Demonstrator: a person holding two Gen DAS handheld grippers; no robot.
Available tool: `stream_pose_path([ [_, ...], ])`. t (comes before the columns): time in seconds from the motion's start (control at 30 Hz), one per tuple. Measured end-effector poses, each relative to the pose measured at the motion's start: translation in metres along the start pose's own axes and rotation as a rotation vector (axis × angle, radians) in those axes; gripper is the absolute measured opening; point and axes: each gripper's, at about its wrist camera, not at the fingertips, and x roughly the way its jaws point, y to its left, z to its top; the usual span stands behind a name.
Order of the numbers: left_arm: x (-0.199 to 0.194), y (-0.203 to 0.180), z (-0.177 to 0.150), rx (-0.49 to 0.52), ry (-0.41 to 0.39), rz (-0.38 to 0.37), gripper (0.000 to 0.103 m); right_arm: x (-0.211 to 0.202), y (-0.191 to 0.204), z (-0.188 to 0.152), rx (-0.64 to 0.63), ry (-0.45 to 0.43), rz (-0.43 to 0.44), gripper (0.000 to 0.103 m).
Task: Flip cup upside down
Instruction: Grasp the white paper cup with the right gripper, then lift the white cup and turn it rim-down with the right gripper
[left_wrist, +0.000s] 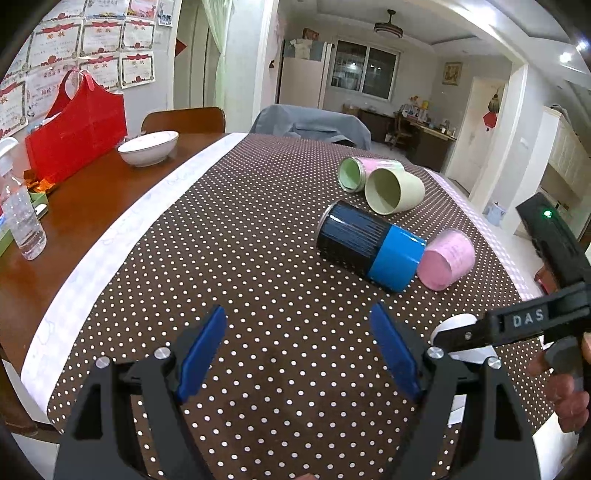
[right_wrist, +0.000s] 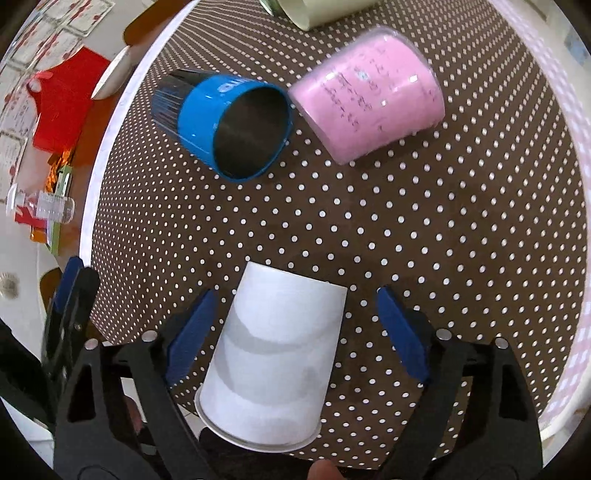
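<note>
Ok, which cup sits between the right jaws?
The white paper cup, lying on its side between the open right jaws. The blue and pink cups lie farther off.

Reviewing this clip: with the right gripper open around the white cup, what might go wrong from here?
1. The white cup lies on its side nearer the left pad of the right gripper; closing may push or roll it rather than grip it.
2. It looks thin-walled, so a hard squeeze may crush it.
3. Its rim sits at the tablecloth edge; a nudge might send it off.
</note>
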Motion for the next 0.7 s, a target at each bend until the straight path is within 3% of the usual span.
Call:
stream_pose_path([
  [0.17,0.000,0.000,-0.002,-0.010,0.007,-0.005,0.079,0.006,0.014,0.008,-0.024,0.025,-0.006,0.063],
  [0.37,-0.004,-0.002,-0.004,-0.012,0.004,0.000,0.079,0.004,0.028,0.004,-0.083,0.002,-0.011,0.060],
  [0.7,-0.018,-0.015,-0.007,0.007,-0.013,0.025,0.079,-0.028,0.031,-0.021,-0.173,-0.153,0.030,0.058],
])
